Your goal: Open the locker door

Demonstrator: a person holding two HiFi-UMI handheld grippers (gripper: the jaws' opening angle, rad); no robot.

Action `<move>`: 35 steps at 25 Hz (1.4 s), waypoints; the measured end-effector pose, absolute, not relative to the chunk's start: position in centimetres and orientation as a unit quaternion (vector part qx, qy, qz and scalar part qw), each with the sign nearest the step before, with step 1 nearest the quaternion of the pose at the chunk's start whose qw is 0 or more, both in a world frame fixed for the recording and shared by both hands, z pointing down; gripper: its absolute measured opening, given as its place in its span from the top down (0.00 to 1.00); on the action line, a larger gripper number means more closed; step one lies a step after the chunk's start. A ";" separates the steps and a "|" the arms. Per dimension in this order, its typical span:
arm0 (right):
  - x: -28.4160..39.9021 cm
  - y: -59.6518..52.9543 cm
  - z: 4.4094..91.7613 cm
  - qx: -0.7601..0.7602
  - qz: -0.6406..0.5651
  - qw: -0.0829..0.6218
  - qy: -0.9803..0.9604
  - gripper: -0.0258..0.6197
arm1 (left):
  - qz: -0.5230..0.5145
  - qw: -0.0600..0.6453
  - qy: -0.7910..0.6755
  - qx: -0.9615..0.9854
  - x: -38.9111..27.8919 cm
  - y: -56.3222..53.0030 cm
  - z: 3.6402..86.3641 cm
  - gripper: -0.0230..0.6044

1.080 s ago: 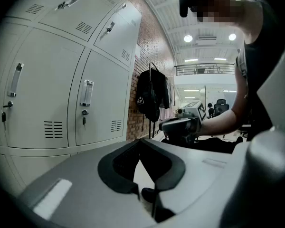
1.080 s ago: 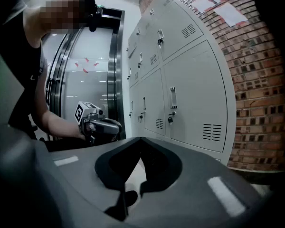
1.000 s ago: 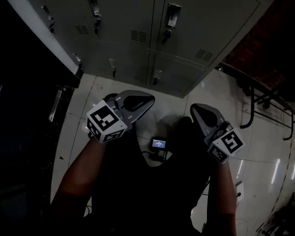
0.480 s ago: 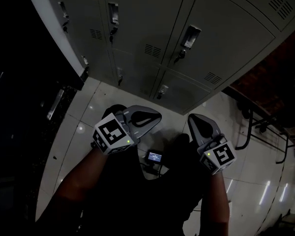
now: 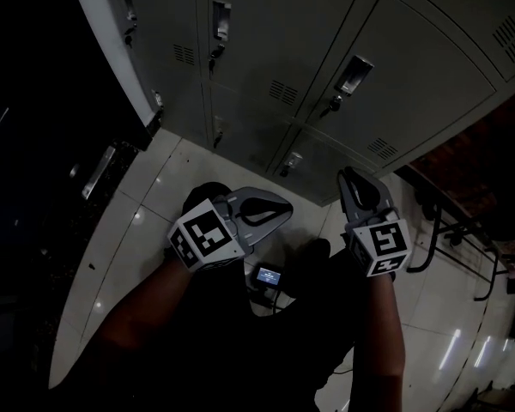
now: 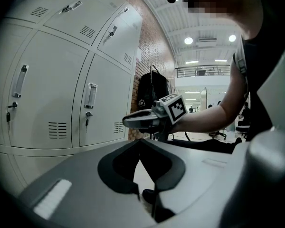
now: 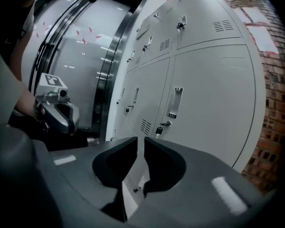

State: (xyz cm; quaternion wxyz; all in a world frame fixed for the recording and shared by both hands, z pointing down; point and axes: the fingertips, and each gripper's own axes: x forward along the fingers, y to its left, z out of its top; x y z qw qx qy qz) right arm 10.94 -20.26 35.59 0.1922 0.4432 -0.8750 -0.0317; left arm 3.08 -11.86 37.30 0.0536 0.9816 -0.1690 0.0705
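Observation:
Grey metal lockers [image 5: 266, 41] stand in front of me, all doors shut. The nearest door [image 7: 213, 94] to my right gripper has a recessed handle [image 7: 176, 102] and a key in its lock [image 7: 159, 129]; the head view shows that handle [image 5: 356, 74] too. My right gripper [image 5: 352, 178] points at the lockers, well short of them. Its jaws [image 7: 141, 137] are opening to a narrow slit with nothing between them. My left gripper [image 5: 283, 206] hangs lower and to the left, its tips [image 6: 138, 139] together on nothing.
A dark-framed glass door [image 7: 109, 65] adjoins the lockers on the left. A brick wall [image 7: 268, 80] ends the row on the right. A black metal frame [image 5: 438, 221] stands on the white tiled floor [image 5: 154, 196]. A small lit screen [image 5: 269, 275] sits below my hands.
The lockers have come closer and fill more of the head view. Both grippers have risen toward them; the right one has turned to point at the lockers.

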 end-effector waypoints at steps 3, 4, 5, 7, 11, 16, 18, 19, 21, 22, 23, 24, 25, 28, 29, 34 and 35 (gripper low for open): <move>10.5 -22.8 36.2 0.464 -0.066 0.247 -0.848 0.88 | 0.067 0.055 -0.166 0.982 3.1 -11.8 37.0 0.94; 10.3 -23.6 36.4 0.471 -0.078 0.267 -0.837 0.88 | 0.066 0.055 -0.165 0.982 3.1 -11.8 36.9 0.94; 10.2 -24.3 36.6 0.477 -0.089 0.285 -0.827 0.88 | 0.065 0.056 -0.165 0.983 3.1 -11.8 36.8 0.94; 9.8 -25.5 36.8 0.480 -0.110 0.313 -0.812 0.88 | 0.065 0.055 -0.165 0.983 3.1 -11.8 36.8 0.94; 9.3 -27.6 37.0 0.480 -0.160 0.366 -0.781 0.88 | 0.062 0.057 -0.165 0.983 2.9 -11.9 36.7 0.94; 9.4 -31.5 36.2 0.478 -0.289 0.463 -0.688 0.79 | 0.060 0.060 -0.165 0.983 2.8 -11.8 36.7 0.94; 9.3 -32.8 36.2 0.460 -0.338 0.501 -0.651 0.78 | 0.058 0.060 -0.165 0.983 2.8 -11.8 36.7 0.94; 9.1 -33.3 36.4 0.447 -0.360 0.519 -0.634 0.78 | 0.056 0.061 -0.165 0.983 2.8 -11.8 36.6 0.94; 8.8 -34.0 36.9 0.419 -0.402 0.553 -0.598 0.78 | 0.056 0.061 -0.165 0.983 2.6 -11.8 36.6 0.94; 8.7 -34.3 37.1 0.407 -0.421 0.566 -0.580 0.78 | 0.056 0.061 -0.166 0.983 2.5 -11.8 36.6 0.94; 8.6 -34.6 37.2 0.401 -0.437 0.575 -0.564 0.79 | 0.056 0.062 -0.167 0.982 2.4 -11.8 36.6 0.94; 8.7 -34.8 37.2 0.400 -0.448 0.579 -0.551 0.83 | 0.055 0.062 -0.167 0.982 2.3 -11.8 36.6 0.94; 8.7 -35.0 37.1 0.401 -0.453 0.582 -0.544 0.90 | 0.053 0.062 -0.167 0.983 2.3 -11.8 36.6 0.94; 8.6 -34.6 37.0 0.409 -0.451 0.577 -0.545 0.91 | 0.053 0.059 -0.169 0.982 2.1 -11.9 36.6 0.94; 8.6 -34.2 37.0 0.411 -0.448 0.573 -0.549 0.91 | 0.055 0.059 -0.171 0.982 2.1 -11.9 36.6 0.94; 8.3 -30.8 37.0 0.414 -0.446 0.551 -0.571 0.91 | 0.055 0.059 -0.170 0.982 1.8 -11.9 36.6 0.94; 8.2 -29.8 37.0 0.413 -0.447 0.545 -0.577 0.91 | 0.054 0.059 -0.170 0.982 1.8 -11.8 36.6 0.94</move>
